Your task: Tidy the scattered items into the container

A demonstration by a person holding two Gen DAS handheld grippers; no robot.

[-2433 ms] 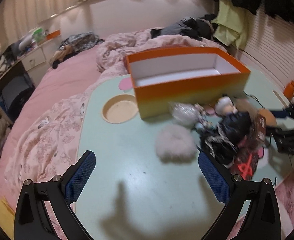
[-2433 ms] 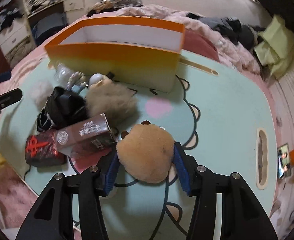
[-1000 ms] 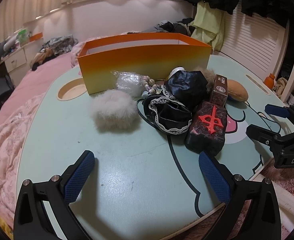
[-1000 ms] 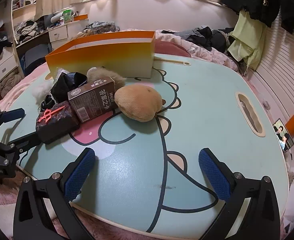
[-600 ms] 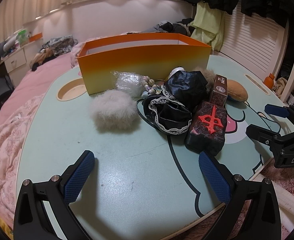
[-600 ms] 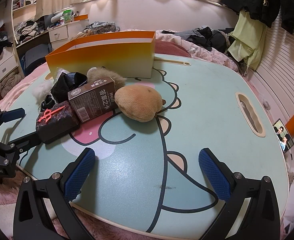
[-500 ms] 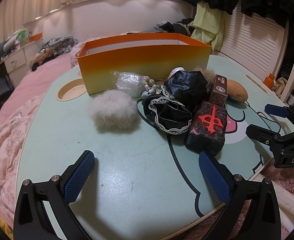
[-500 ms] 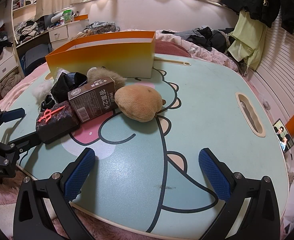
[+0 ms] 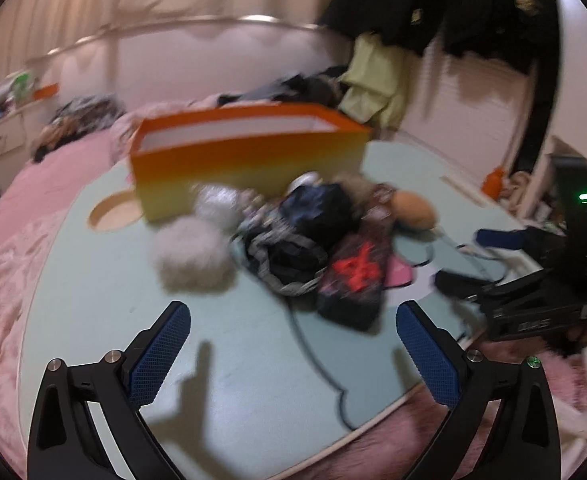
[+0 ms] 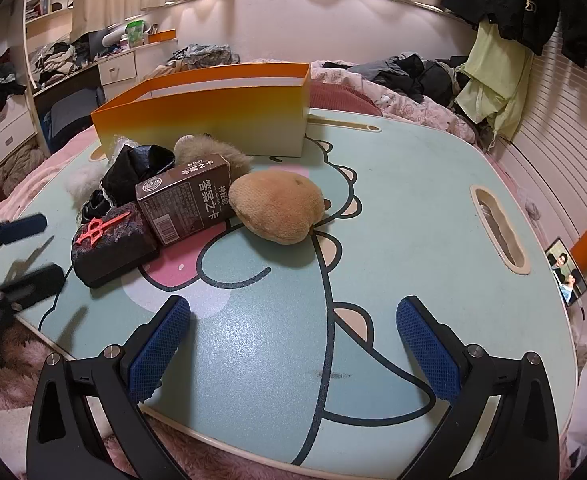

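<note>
Pale green tabletop (image 10: 413, 184) with a cartoon print is filling both views, a pink-covered bed lying behind it. Starting at the left gripper (image 9: 293, 350): its jaws are closing with nothing between the blue pads, only bare table and their own shadow. Straight ahead of it, nearest, a dark packet with a red mark (image 9: 353, 276) is lying with its long axis running away from the fingers. Just left of that, a white fluffy ball (image 9: 191, 254) is sitting on its own, and a black lace-trimmed bundle (image 9: 289, 248) is heaped between the two. Beyond the pile, the orange container (image 9: 249, 160) is standing lengthways across the view, open-topped, white inside, nothing visible in it from this angle.

Over to the right gripper (image 10: 293, 350): it is hanging wide and unloaded above the near table edge. Ahead and a little left, a tan plush lump (image 10: 277, 208) is resting against a brown drink carton (image 10: 189, 200) that is lying on its side. The plush looks nearer the right hand; the packet and fluffy ball look like the left hand's pickings. All items are outside the container, so the tidying has hardly begun.
</note>
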